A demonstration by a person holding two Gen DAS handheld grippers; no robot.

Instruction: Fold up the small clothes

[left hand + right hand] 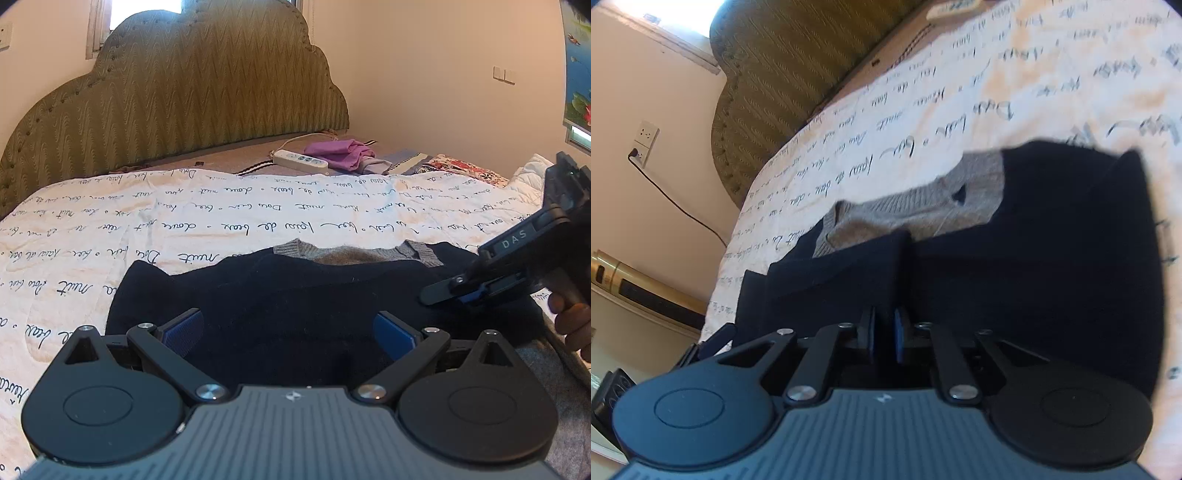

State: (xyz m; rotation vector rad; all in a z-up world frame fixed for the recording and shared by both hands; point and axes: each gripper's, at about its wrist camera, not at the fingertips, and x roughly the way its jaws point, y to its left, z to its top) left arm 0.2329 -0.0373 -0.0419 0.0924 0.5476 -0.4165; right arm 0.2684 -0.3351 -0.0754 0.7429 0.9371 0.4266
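A small dark navy sweater point(288, 295) with a grey knit collar point(417, 251) lies on the white bedspread point(184, 229). My left gripper point(288, 332) is open just above the sweater's near edge, its blue pads point(188, 328) wide apart and empty. My right gripper point(454, 291) comes in from the right, shut on the sweater's right edge. In the right wrist view the sweater point(1034, 258) fills the middle, its grey collar point(923, 206) behind, and the right gripper point(884, 336) pinches a raised fold of navy fabric point(886, 266).
The bedspread with black script covers the bed. A padded olive headboard point(177, 92) stands behind. A white power strip point(299, 159) and a purple cloth point(340, 153) lie near the headboard. A floral pillow point(461, 168) sits at the far right.
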